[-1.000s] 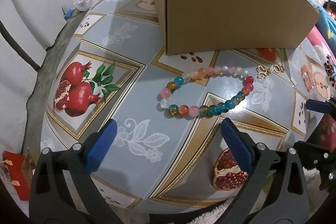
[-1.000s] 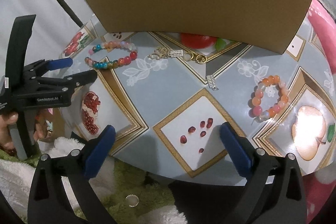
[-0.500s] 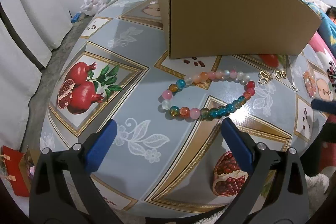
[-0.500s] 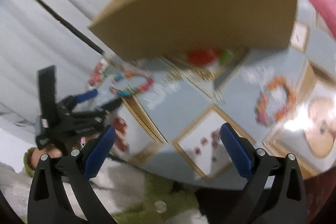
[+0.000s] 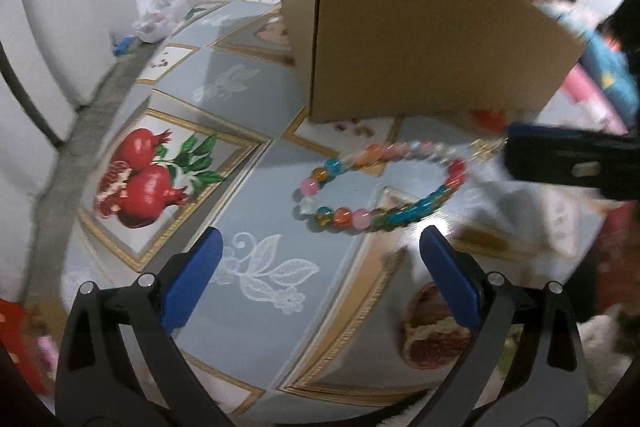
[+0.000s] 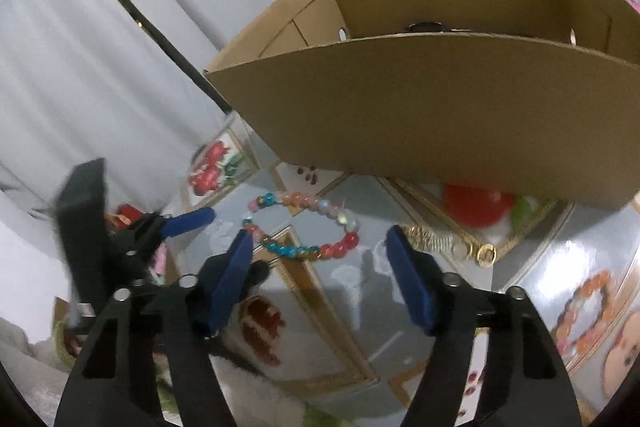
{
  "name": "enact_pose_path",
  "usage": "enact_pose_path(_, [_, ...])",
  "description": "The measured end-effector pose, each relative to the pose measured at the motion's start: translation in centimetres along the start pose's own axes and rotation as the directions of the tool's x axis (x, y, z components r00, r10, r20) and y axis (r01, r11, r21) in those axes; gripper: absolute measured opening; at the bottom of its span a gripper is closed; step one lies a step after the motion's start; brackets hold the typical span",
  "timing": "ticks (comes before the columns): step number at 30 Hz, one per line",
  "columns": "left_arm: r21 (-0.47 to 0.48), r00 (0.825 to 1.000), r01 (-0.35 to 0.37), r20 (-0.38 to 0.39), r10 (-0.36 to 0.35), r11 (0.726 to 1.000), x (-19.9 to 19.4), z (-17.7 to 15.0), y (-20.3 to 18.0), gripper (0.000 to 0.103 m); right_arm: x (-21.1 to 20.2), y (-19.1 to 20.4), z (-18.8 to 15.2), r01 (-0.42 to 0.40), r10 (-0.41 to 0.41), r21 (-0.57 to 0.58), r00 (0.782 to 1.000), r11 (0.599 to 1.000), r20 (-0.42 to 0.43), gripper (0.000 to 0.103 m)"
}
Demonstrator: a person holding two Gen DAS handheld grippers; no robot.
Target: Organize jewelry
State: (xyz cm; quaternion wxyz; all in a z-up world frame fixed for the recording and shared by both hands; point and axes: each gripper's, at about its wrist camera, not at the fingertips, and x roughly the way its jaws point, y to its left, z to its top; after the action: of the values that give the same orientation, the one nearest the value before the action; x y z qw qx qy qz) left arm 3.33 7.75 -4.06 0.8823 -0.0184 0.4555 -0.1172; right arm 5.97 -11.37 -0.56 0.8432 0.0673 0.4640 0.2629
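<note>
The right gripper (image 6: 320, 255) is closing with nothing between its jaws, low in the frame. The multicolour bead bracelet (image 6: 304, 227) lies on the tablecloth (image 6: 352, 291) just beyond. The left gripper (image 5: 316, 267) stands apart and empty. The cardboard box (image 6: 440, 115) fills the upper right

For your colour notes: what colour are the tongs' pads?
Blue pads, on black arms; clearest in the left wrist view.
</note>
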Motion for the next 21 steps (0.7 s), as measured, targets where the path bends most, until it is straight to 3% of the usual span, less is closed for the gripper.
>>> enact_pose_path(1, [-0.019,0.999,0.030,0.010,-0.030,0.999,-0.2,0.0,0.3,0.094,0.4,0.2,0.3,0.028,-0.028,-0.018,1.000,0.999,-0.009,0.059])
enact_pose_path(3, [-0.055,0.996,0.084,0.048,-0.081,0.995,-1.0,0.1,1.0,0.078,0.7,0.3,0.6,0.062,-0.063,-0.041,0.998,0.997,-0.014,0.054])
enact_pose_path(10, [-0.013,0.991,0.098,0.096,-0.096,0.995,-1.7,0.9,0.7,0.058,2.0,1.0,1.2,0.135,-0.141,-0.119,0.989,0.984,-0.044,0.034])
enact_pose_path(15, [0.004,0.994,0.074,0.081,-0.074,0.997,-1.2,1.5,0.4,0.044,3.1,1.4,0.8,0.189,-0.203,-0.165,0.977,0.968,-0.067,0.013])
enact_pose_path(21, [0.004,0.998,0.042,0.037,-0.042,0.999,0.0,2.1,0.5,0.031,3.0,1.4,0.0,0.183,-0.197,-0.174,0.978,0.968,-0.073,0.010])
